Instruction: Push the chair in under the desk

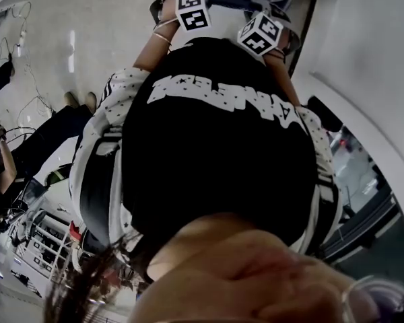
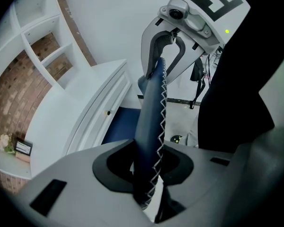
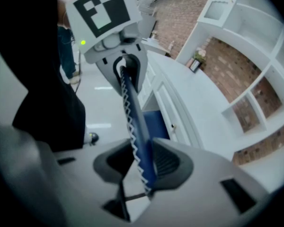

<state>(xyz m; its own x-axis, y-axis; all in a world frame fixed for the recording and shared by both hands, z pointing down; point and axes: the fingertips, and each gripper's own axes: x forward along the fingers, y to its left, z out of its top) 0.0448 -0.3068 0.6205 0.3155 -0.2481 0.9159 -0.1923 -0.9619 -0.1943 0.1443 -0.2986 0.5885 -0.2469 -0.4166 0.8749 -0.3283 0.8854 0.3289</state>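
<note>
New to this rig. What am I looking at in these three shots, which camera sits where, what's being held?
No robot: a person holds a two-jaw gripper in each hand. The head view looks steeply down from their head, over a black shirt, to both grippers' marker cubes at the top. The other two cameras ride on the grippers, looking along the jaws. The left gripper and the right gripper each clamp the stitched edge of a blue chair back. Beyond stands the white desk with drawers.
</note>
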